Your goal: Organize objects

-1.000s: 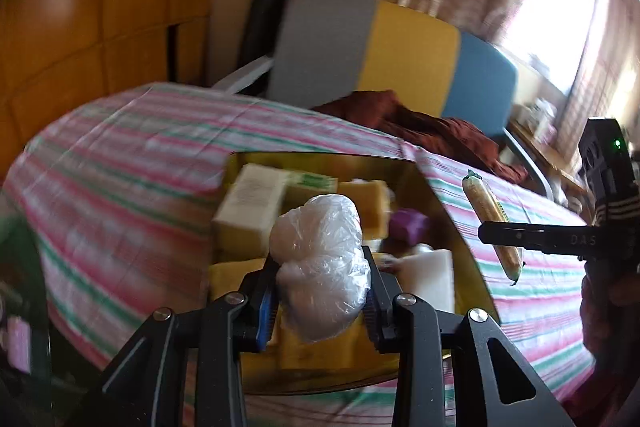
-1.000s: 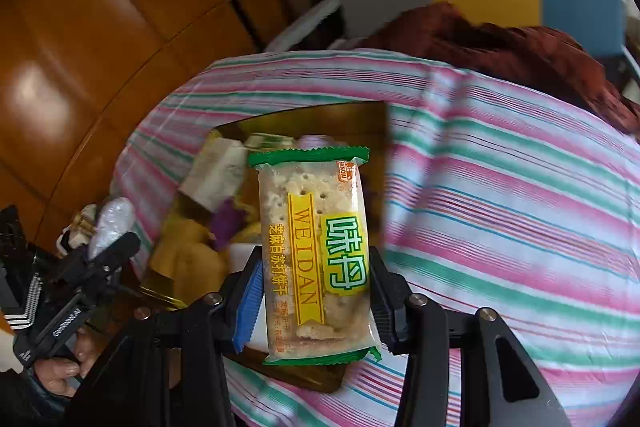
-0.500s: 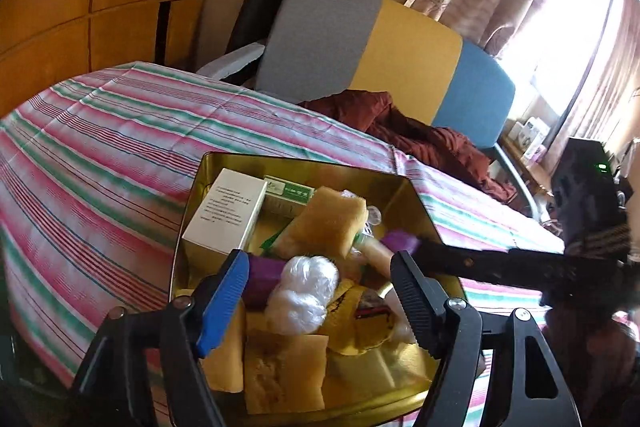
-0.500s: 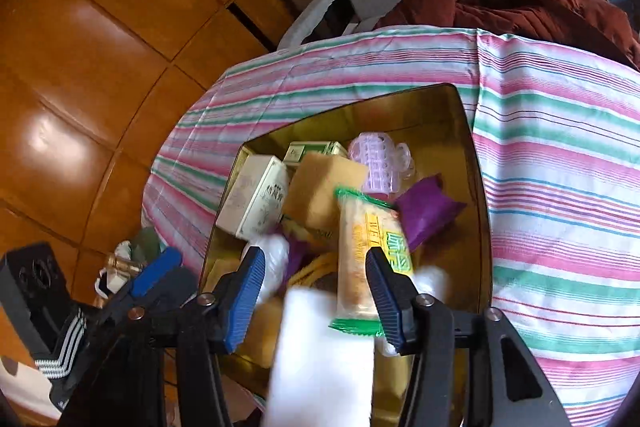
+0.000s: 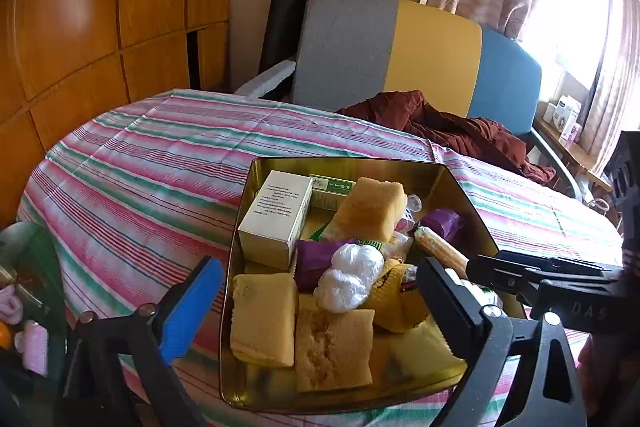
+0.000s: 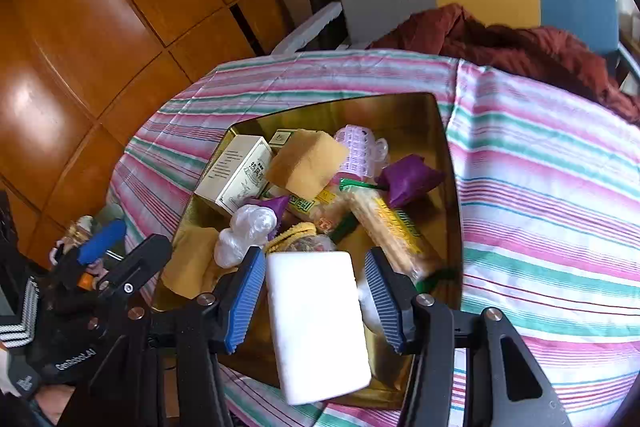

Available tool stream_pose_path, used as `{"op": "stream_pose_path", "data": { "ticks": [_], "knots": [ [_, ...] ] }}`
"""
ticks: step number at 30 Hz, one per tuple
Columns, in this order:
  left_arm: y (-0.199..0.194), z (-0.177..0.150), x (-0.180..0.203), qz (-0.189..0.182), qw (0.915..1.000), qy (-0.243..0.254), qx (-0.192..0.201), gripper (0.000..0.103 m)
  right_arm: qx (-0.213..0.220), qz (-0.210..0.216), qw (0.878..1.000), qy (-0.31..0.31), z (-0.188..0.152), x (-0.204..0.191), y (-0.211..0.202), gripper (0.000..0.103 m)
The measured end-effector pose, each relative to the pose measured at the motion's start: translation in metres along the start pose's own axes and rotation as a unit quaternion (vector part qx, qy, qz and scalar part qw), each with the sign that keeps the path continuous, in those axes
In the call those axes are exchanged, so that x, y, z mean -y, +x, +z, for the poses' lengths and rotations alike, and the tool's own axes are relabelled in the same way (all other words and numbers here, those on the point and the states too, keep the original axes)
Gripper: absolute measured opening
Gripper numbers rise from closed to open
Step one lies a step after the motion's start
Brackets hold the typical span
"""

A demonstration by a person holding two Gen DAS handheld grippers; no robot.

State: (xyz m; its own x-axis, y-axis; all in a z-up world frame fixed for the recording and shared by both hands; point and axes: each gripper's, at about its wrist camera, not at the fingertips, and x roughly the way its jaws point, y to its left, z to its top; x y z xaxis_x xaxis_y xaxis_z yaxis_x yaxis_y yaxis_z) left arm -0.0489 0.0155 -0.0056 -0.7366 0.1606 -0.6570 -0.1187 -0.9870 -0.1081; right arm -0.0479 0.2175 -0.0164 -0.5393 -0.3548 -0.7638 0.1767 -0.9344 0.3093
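A gold tin sits on the striped tablecloth and is full of items. In it lie a crumpled clear plastic bag, a green-and-yellow cracker pack, a cream box, yellow sponges, purple wrappers and a white block. My left gripper is open and empty over the tin's near edge. My right gripper is open over the tin, with the white block between its fingers but not pinched.
The round table has a pink, green and white striped cloth. A grey, yellow and blue sofa with a dark red cloth stands behind it. Wooden wall panels are at left. Small clutter lies below the table's left edge.
My left gripper opened and dropped the plastic bag into the tin. My right gripper opened and dropped the cracker pack into the tin. Both pulled back a little.
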Motion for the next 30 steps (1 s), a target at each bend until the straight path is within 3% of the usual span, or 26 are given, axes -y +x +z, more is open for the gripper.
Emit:
{"op": "stream_pose_path", "data": {
  "ticks": [13, 18, 30],
  "knots": [
    [-0.027, -0.017, 0.013, 0.027, 0.9994, 0.012, 0.016, 0.103, 0.075, -0.079, 0.994, -0.032, -0.049, -0.007, -0.039, 0.053],
    [-0.029, -0.025, 0.019, 0.068, 0.9975, 0.015, 0.008, 0.103, 0.078, -0.085, 0.993, -0.030, -0.064, -0.006, -0.045, 0.053],
    [-0.046, -0.031, 0.025, 0.070, 0.9967, 0.021, 0.035, 0.103, 0.093, -0.086, 0.991, -0.032, -0.073, -0.008, -0.053, 0.053]
  ]
}}
